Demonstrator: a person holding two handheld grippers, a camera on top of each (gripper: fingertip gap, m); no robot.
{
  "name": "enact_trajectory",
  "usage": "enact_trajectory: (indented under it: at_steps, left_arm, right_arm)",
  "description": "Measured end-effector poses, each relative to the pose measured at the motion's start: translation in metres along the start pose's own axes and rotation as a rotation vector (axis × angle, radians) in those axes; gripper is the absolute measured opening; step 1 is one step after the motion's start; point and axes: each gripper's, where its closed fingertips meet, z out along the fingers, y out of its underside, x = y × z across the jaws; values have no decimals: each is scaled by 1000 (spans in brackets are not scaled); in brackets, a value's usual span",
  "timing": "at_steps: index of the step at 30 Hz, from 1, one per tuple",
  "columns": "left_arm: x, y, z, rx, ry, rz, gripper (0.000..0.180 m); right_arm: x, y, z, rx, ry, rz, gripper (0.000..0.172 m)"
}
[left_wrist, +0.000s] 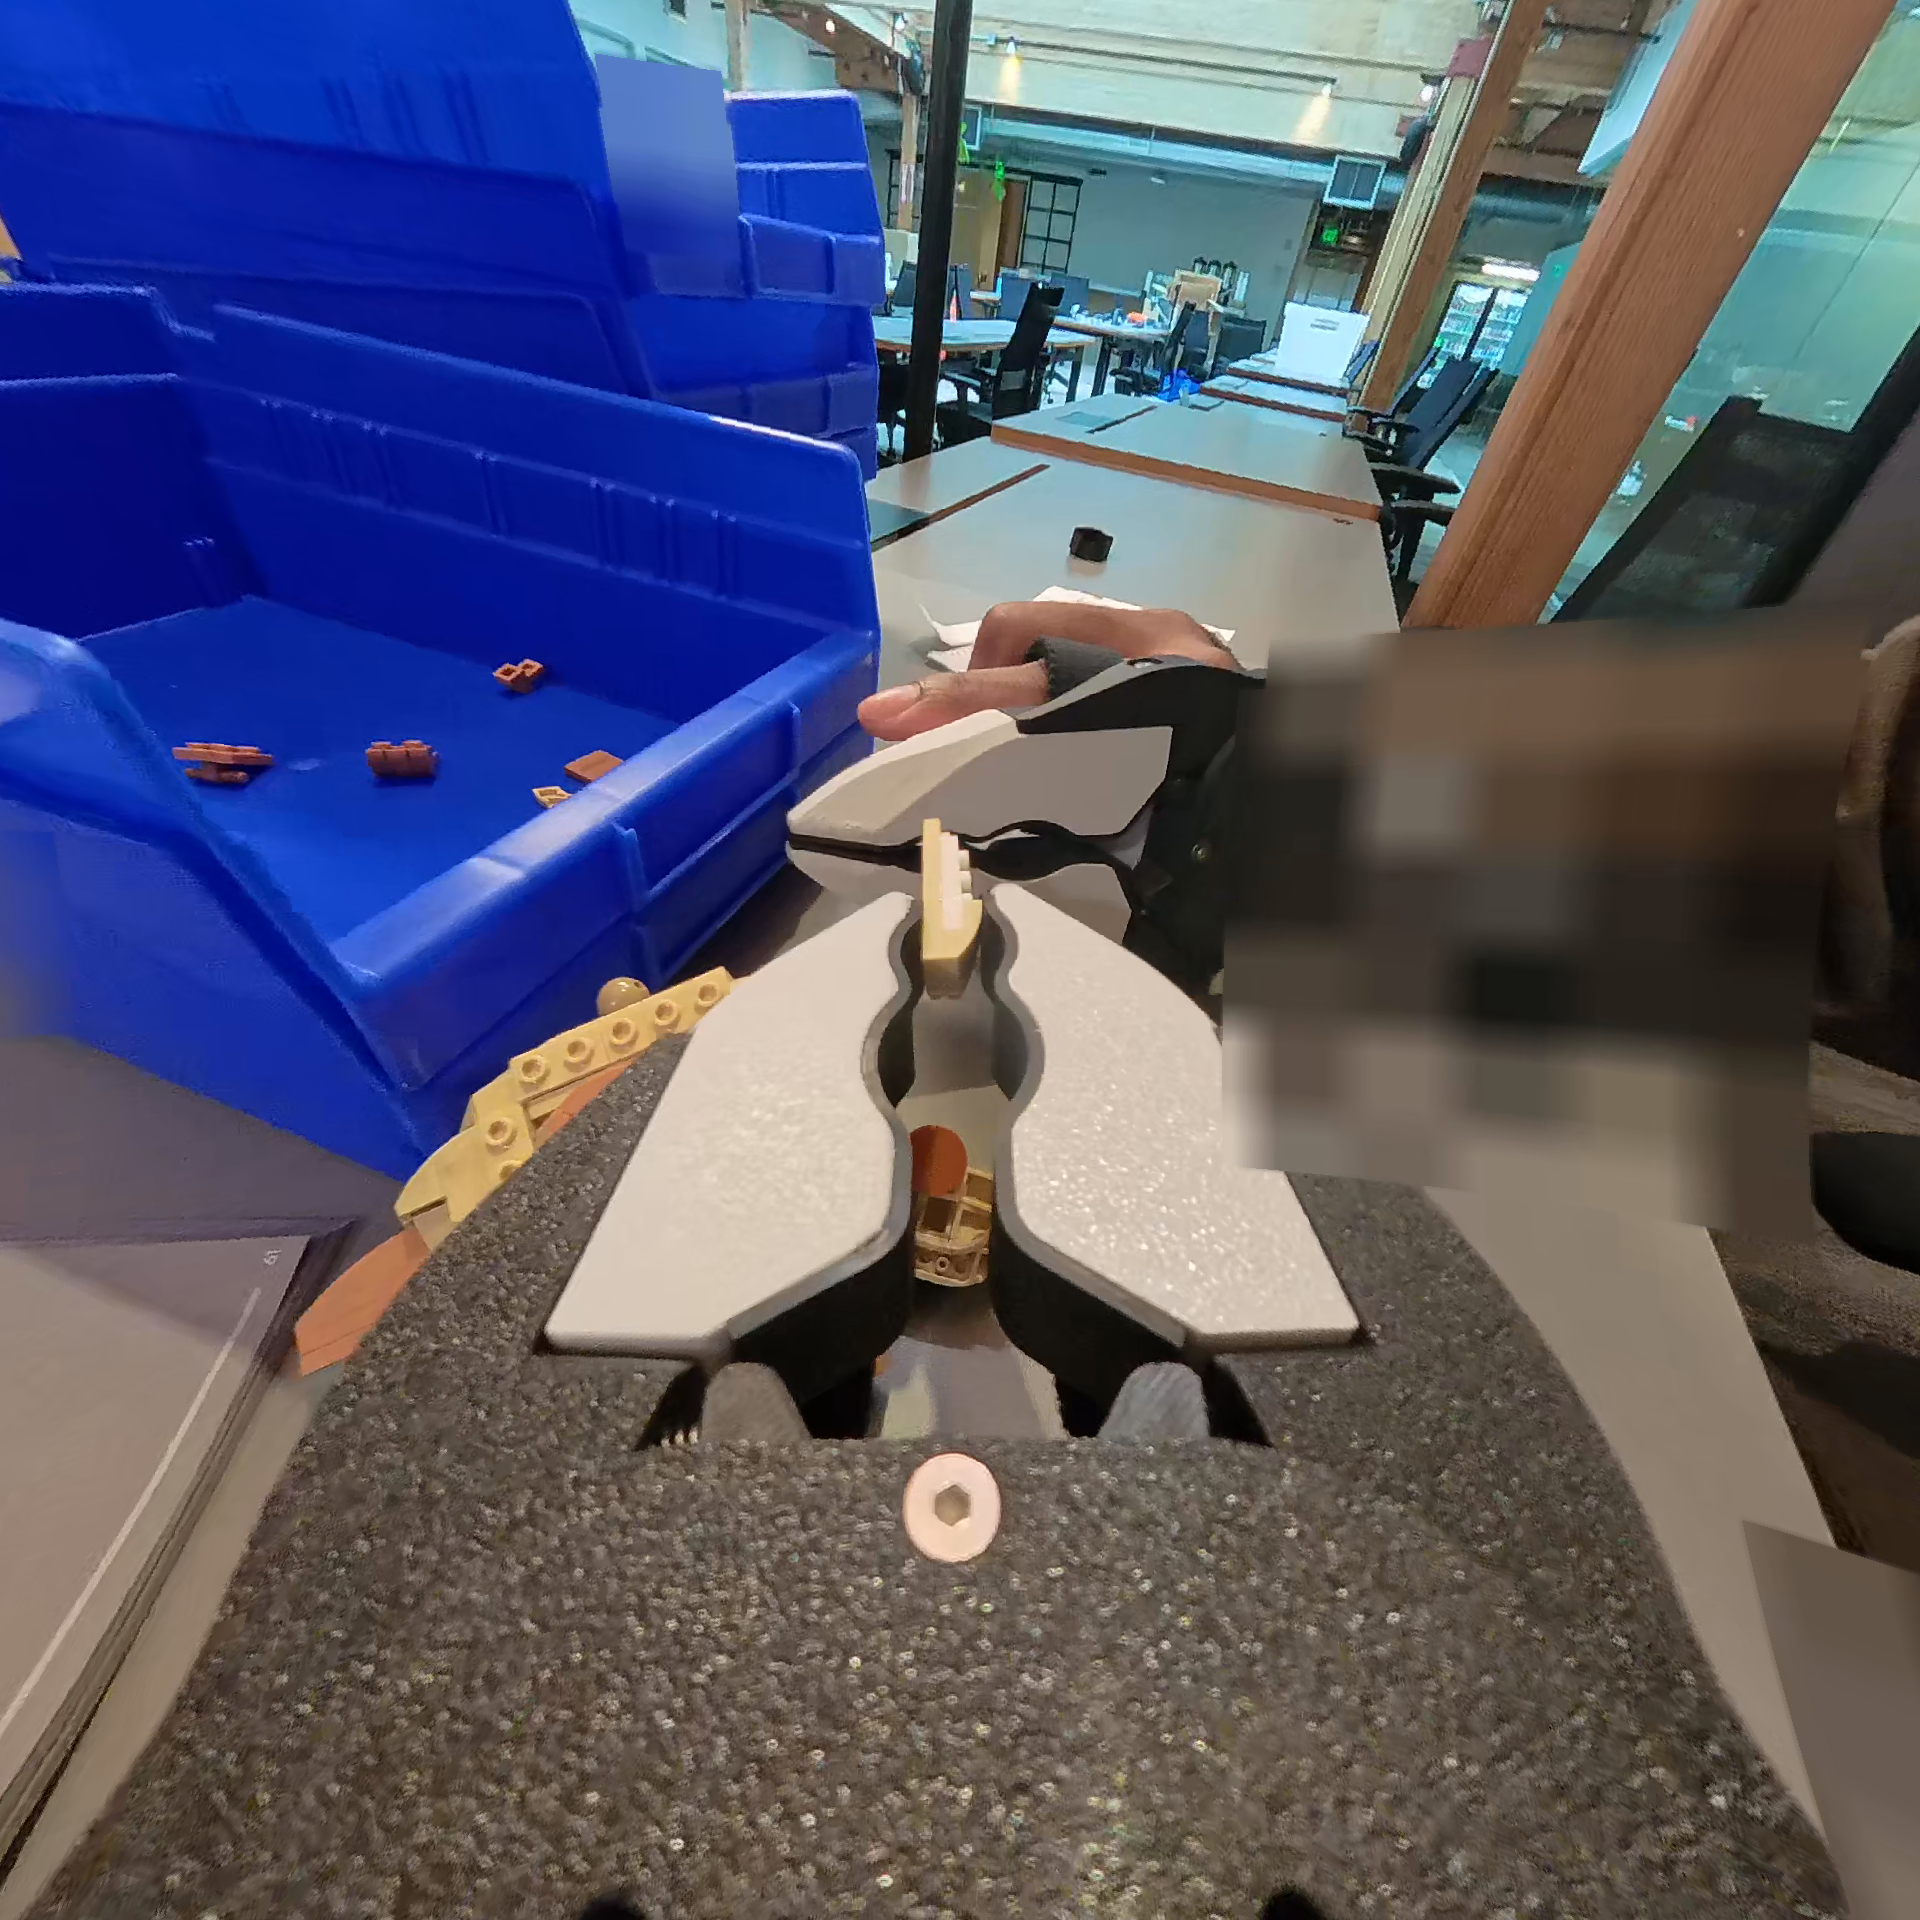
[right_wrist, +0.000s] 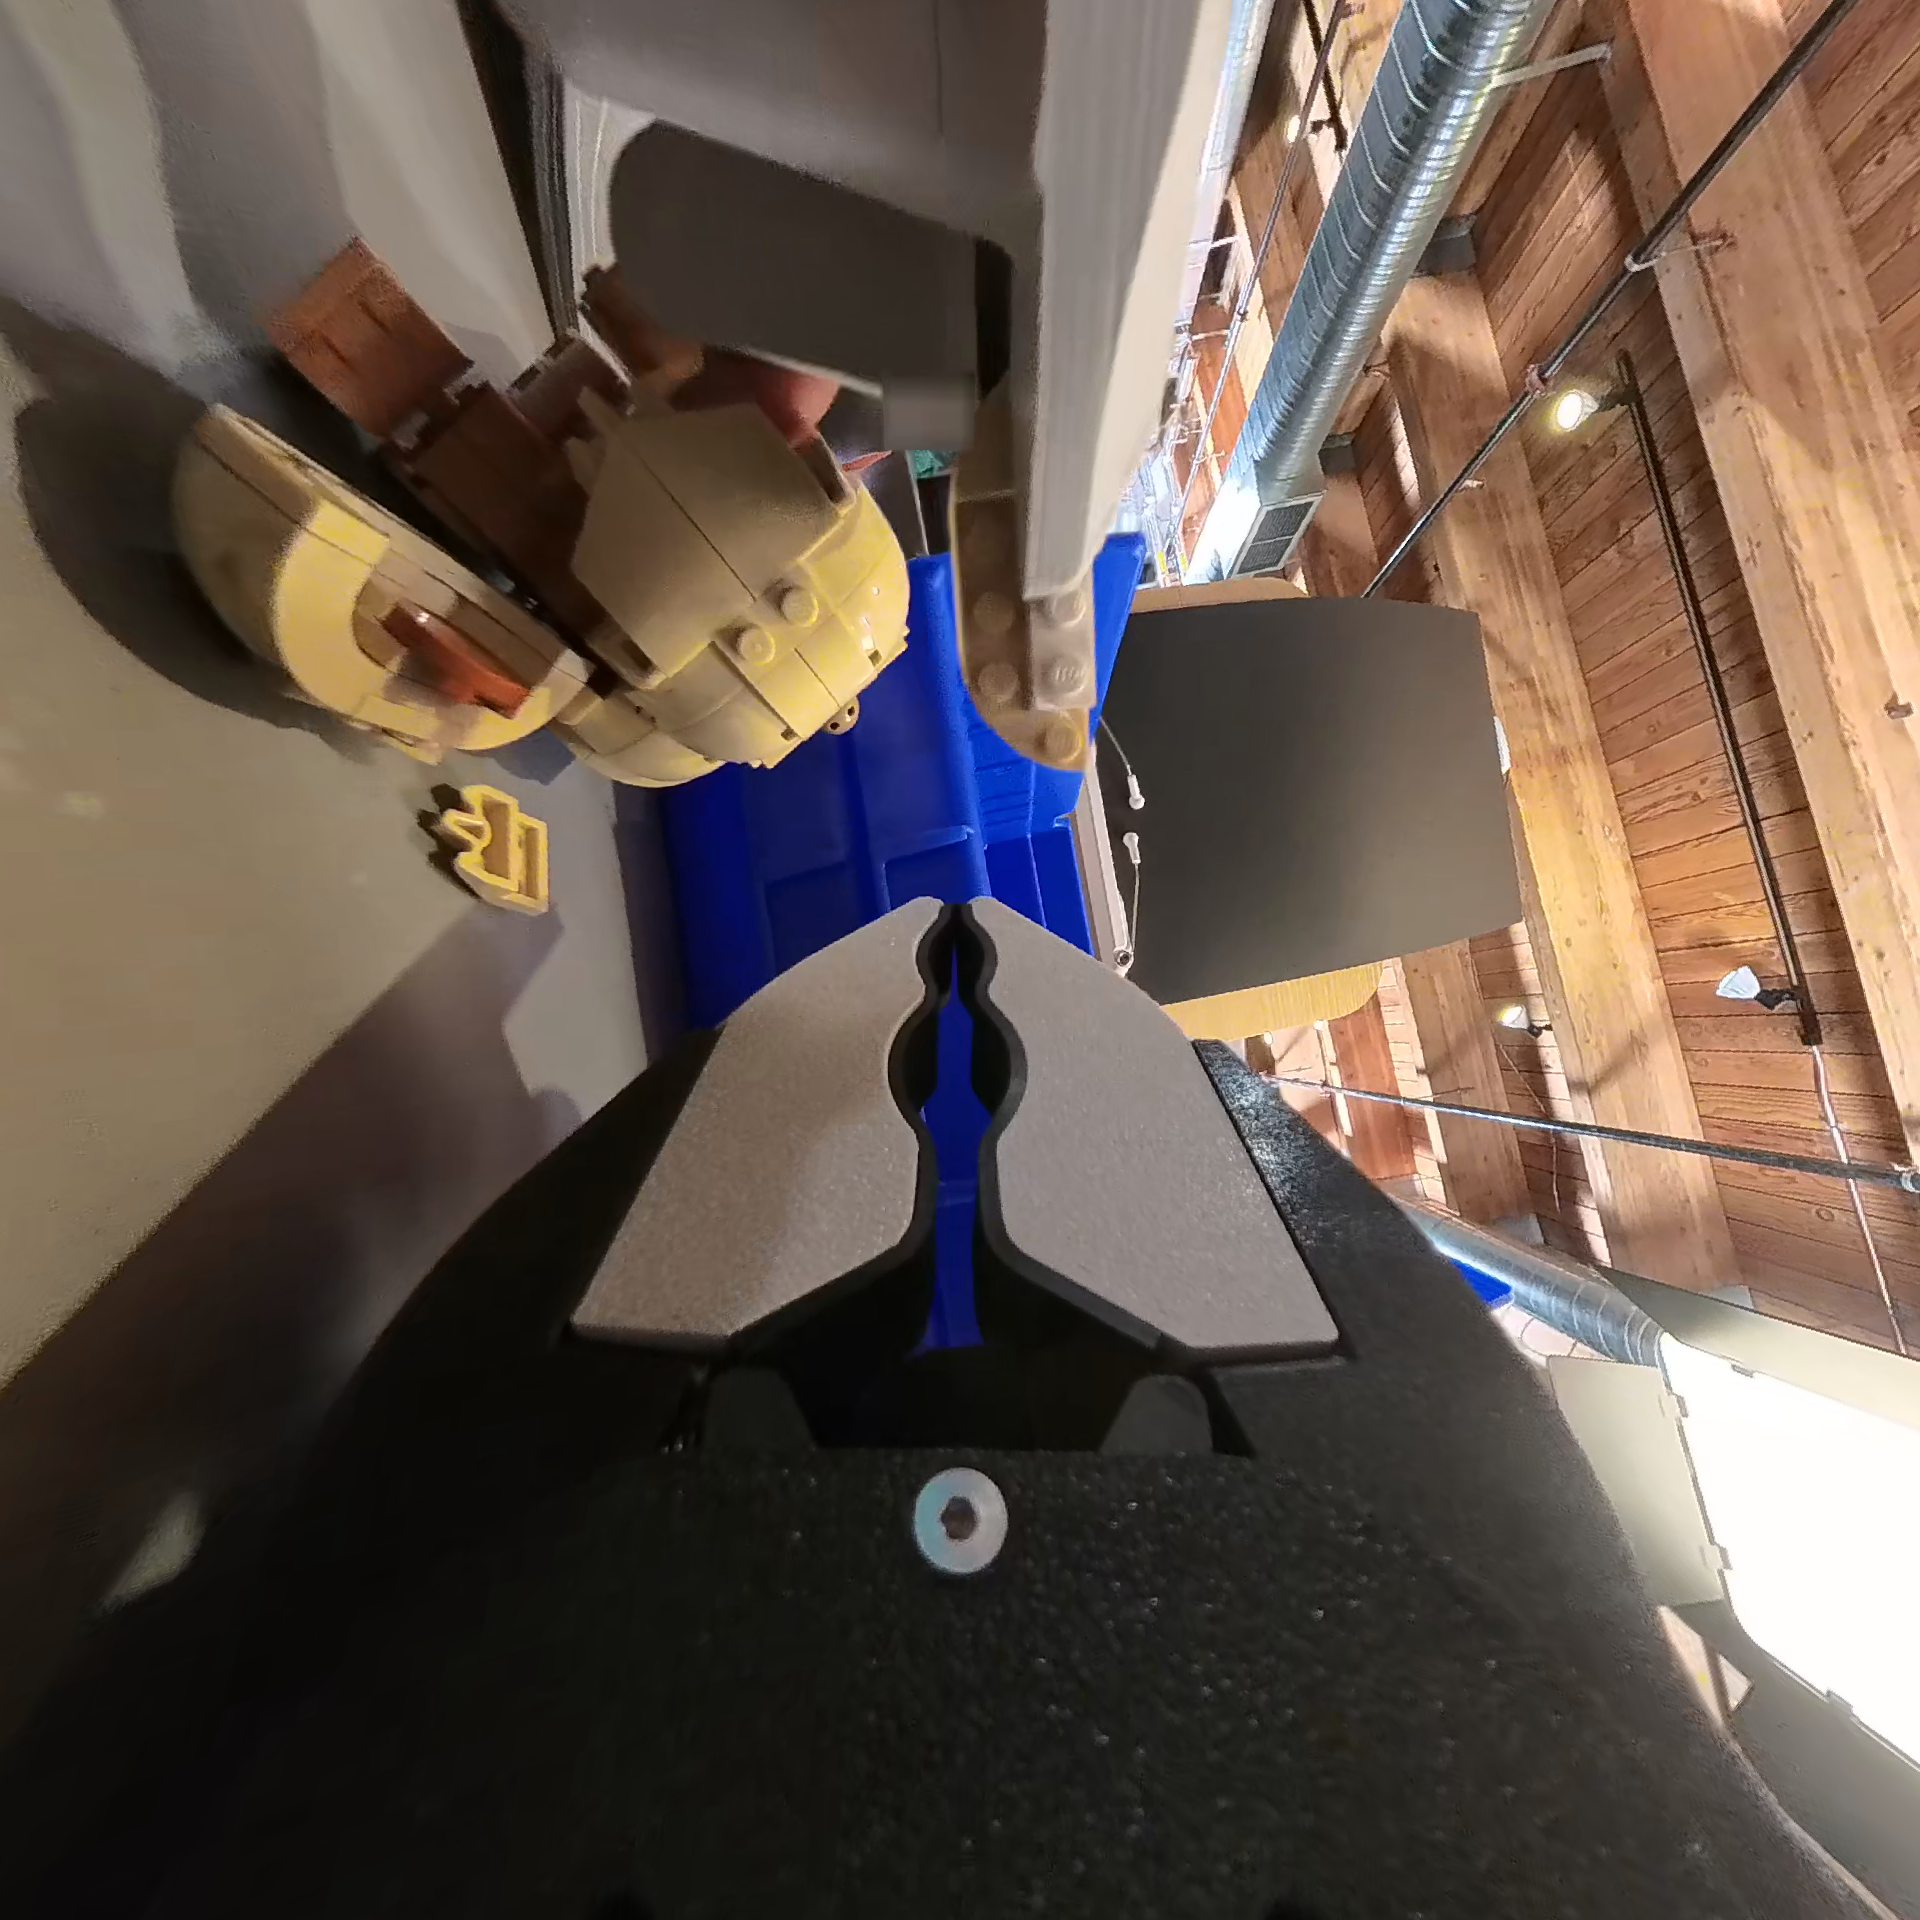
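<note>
Tan brick plate, mid-frame, stands clamped in the left gripper; right gripper jaws closed empty, near blue bin.

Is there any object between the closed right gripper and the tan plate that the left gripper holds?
Nothing visible stands between them. The right gripper, shut on nothing, sits just behind the tan plate clamped in the left gripper; the blue bin stays aside.
</note>
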Motion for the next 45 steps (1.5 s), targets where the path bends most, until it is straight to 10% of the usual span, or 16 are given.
enact_trajectory:
  at_steps: [45]
  left_arm:
    - [10, -17, -34, 192, -178, 150, 10]
  right_arm:
    - [-7, 3, -21, -73, -62, 52, 0]
